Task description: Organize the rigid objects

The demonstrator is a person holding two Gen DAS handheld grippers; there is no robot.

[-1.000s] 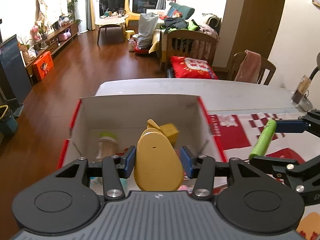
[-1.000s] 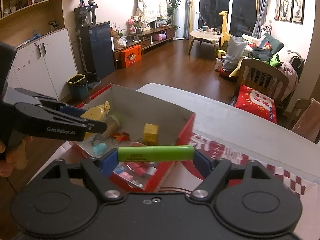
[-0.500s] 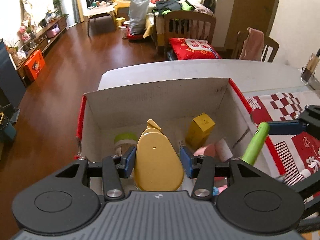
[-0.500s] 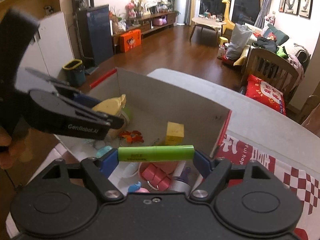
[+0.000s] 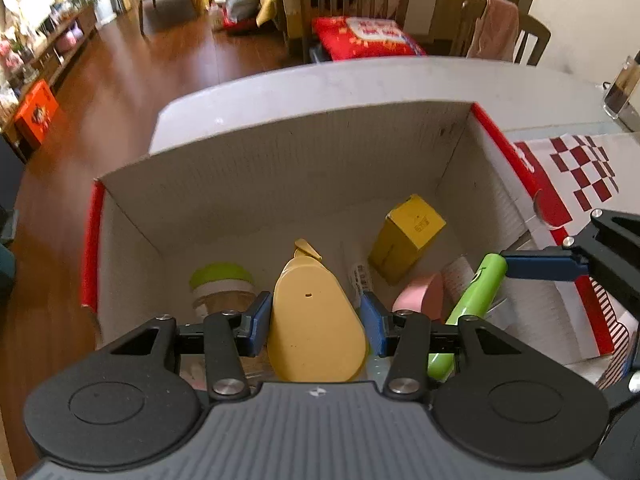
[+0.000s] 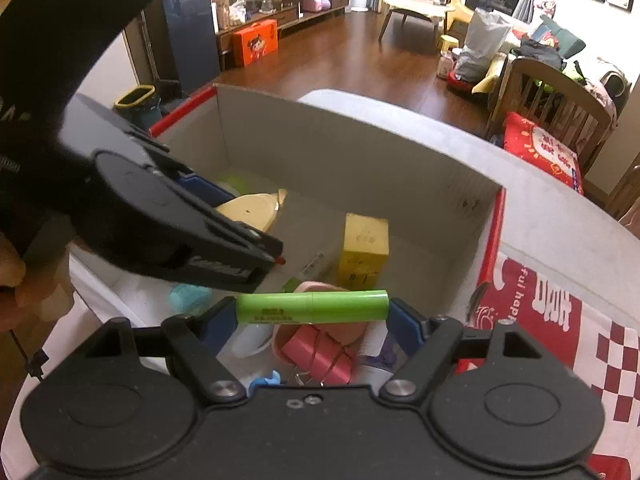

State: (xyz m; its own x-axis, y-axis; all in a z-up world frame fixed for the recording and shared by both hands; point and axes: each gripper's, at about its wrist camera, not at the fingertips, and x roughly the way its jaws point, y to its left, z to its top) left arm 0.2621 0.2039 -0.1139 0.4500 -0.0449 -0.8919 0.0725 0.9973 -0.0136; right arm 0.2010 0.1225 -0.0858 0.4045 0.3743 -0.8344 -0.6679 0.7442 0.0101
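Over the table's open cardboard box (image 5: 280, 168), the left gripper (image 5: 316, 316) clamps a yellow bottle (image 5: 316, 320) and the right gripper (image 6: 312, 312) a green tube (image 6: 312, 306), both poised for dropping in, likely needing a release clear of the clutter.

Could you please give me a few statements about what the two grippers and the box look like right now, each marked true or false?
1. The left gripper is clamped on a yellow bottle. True.
2. The right gripper holds a green tube by its two ends. True.
3. The box is empty. False: it holds a yellow carton, a green-lidded jar and other small items.
4. The yellow carton is gripped by the right gripper. False: it stands free inside the box, untouched.
5. Both grippers are over the open box. True.
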